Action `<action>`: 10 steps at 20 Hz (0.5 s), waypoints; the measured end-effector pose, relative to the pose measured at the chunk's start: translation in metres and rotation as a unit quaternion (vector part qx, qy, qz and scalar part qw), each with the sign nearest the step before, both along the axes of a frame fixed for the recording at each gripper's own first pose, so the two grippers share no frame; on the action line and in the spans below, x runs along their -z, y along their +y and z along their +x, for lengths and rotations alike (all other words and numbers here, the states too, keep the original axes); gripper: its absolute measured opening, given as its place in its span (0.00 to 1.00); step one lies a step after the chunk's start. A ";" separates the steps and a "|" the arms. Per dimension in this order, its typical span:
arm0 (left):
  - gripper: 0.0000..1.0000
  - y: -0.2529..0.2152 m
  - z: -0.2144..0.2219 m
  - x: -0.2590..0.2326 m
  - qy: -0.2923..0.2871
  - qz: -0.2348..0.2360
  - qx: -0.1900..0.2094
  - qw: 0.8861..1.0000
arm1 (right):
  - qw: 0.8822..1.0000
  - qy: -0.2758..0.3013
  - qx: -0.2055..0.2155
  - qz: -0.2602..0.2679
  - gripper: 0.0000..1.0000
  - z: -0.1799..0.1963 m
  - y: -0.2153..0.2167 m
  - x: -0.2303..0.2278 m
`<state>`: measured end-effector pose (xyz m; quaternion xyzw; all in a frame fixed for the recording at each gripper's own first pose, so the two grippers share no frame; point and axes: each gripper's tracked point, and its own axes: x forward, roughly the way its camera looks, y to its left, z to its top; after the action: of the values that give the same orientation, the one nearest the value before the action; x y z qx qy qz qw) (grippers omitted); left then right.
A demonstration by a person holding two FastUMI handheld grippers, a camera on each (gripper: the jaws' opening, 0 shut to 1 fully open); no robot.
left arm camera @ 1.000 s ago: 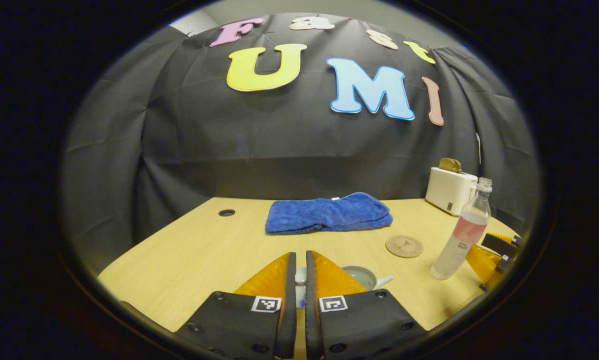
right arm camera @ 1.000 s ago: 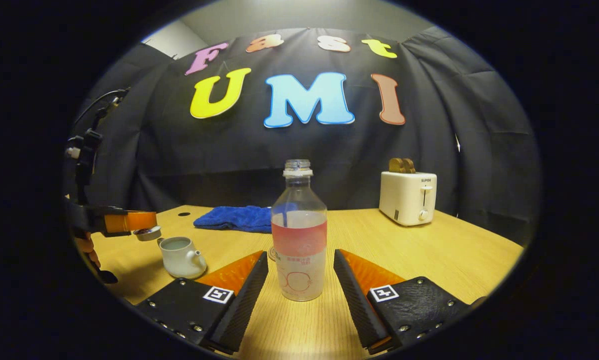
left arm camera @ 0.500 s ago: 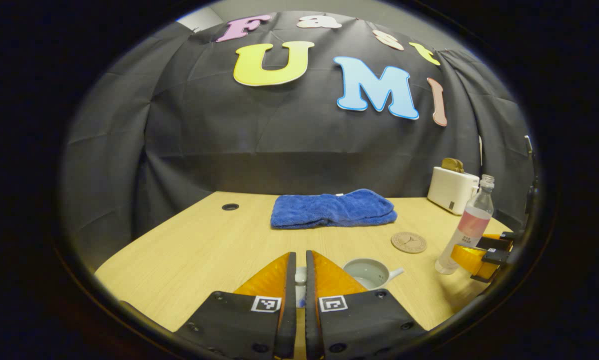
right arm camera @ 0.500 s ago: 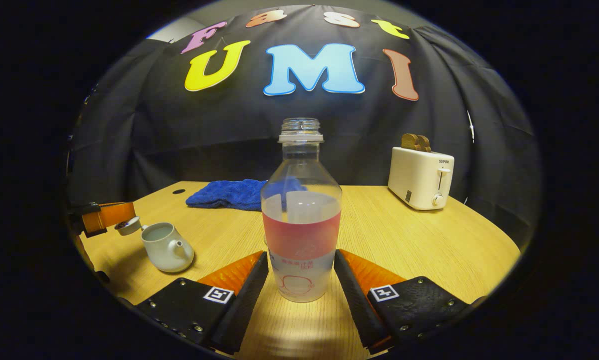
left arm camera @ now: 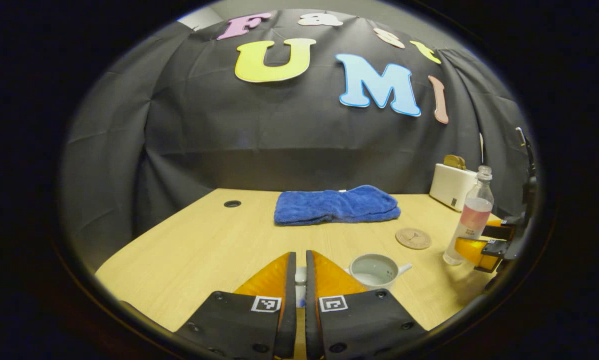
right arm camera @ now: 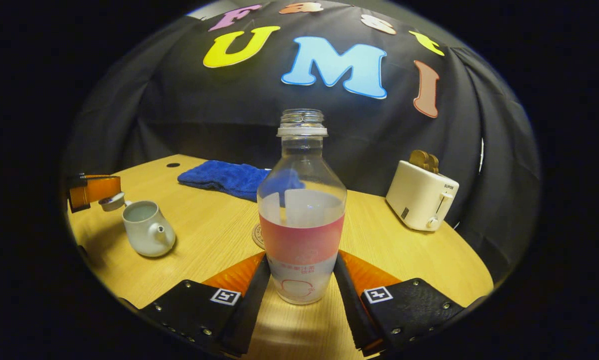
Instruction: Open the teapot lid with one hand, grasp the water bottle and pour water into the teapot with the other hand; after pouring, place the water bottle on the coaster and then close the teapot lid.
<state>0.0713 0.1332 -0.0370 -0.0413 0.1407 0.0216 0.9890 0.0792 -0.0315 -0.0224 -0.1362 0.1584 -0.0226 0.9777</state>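
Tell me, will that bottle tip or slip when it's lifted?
The bottle looks tall and narrow, so probably tippy. It is roughly half full and uncapped, so it may slosh or spill if tilted. Smooth plastic could slip, though the right gripper hugs its lower body.

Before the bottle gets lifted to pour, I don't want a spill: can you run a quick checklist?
1. Teapot open: ok; the left gripper holds the lid off to its side.
2. Water bottle uncapped: ok.
3. Right gripper fingers against both sides of the bottle: ok.
4. Bottle upright on the table: ok.
5. Coaster free for later: ok.
6. Grip firm enough to tilt: cannot tell.
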 end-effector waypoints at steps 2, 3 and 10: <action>0.14 0.004 -0.001 0.004 0.005 -0.003 -0.002 1.000 | 0.998 -0.006 -0.002 -0.064 0.75 0.002 -0.002 -0.014; 0.14 0.006 -0.001 0.006 0.007 -0.003 -0.003 1.000 | 0.995 -0.009 -0.007 -0.097 0.74 0.004 -0.001 -0.020; 0.14 0.019 -0.008 0.005 0.008 0.000 -0.007 1.000 | 0.959 -0.019 -0.078 -0.270 0.75 0.020 0.039 -0.043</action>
<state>0.0632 0.1522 -0.0418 -0.0417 0.1481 0.0293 0.9877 0.0988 0.0074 0.0211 -0.4069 0.1169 0.0095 0.9059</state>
